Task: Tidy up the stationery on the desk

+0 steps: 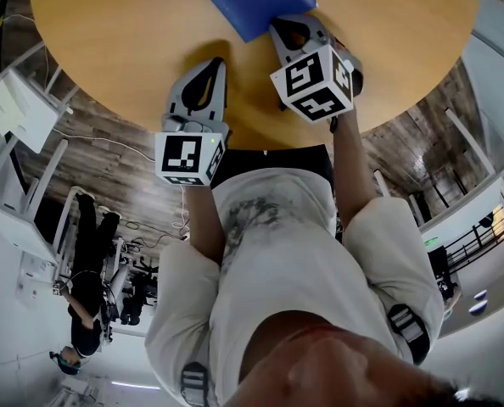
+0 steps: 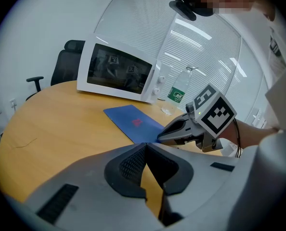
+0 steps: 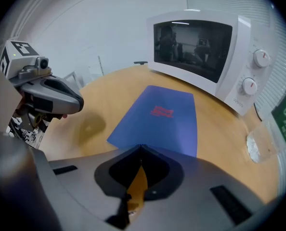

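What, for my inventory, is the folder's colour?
Blue folder with a red mark; right gripper view shows it best.

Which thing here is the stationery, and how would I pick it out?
Start at the round wooden table and find the white microwave on it. In front of the microwave lies a flat blue folder. It alone is blue, with a small red mark on its cover, unlike the clear bottle nearby.

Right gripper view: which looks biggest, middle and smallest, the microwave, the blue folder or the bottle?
1. Largest: microwave.
2. Next: blue folder, though it lies nearer the camera.
3. Smallest: bottle, but the picture's edge cuts it off, so that's unsure.
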The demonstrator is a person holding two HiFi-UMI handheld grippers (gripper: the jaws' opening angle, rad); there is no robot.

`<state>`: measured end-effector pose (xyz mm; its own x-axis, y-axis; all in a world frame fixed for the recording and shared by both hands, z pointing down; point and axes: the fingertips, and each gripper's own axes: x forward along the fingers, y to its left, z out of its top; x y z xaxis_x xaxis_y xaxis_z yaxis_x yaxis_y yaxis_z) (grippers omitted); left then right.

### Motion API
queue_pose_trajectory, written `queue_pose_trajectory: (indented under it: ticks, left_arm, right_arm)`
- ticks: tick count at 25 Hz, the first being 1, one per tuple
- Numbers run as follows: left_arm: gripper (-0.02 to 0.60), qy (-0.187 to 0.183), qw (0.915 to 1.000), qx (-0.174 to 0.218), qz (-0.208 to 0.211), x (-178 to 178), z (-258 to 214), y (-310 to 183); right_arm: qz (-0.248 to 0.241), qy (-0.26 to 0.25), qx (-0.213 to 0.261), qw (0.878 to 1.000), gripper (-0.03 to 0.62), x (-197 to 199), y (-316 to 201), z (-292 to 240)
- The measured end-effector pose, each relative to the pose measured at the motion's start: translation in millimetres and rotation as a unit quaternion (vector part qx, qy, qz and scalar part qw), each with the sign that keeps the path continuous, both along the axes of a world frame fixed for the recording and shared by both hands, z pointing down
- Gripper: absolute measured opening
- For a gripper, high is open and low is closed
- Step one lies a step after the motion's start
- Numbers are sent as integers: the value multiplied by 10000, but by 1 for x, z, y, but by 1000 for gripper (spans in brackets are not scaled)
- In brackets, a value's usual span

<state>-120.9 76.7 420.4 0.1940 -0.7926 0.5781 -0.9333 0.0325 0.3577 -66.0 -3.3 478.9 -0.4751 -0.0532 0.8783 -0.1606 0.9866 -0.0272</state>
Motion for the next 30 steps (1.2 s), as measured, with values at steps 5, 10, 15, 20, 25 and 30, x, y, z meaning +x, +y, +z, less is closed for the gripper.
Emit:
queue_pose_trajectory:
  ticks: [5, 10, 15, 20, 25, 30]
  left_arm:
    - [9, 13, 10000, 32, 85, -7, -3, 7]
    - [9, 8, 9998, 17, 219, -13, 2, 10]
    - [9, -26, 9992, -86, 400, -15, 8, 9]
    - [9, -20, 9978, -184, 640, -13, 14, 9]
    - [9, -3, 9963, -235, 831, -12, 19, 10]
    - [9, -14, 9932, -428, 1086, -6, 29, 9]
  right_arm:
    - [-164, 112, -66, 9998, 64, -12, 25, -2]
    - [-146, 109, -167, 9997, 64, -22, 47, 0]
    - [-71, 101, -270, 9996, 64, -26, 64, 0]
    - [58, 93, -291, 9995, 64, -30, 74, 0]
    - [509, -69, -154, 9986, 64, -21, 74, -15]
    - [1308, -10, -12, 9914, 64, 7, 56, -12]
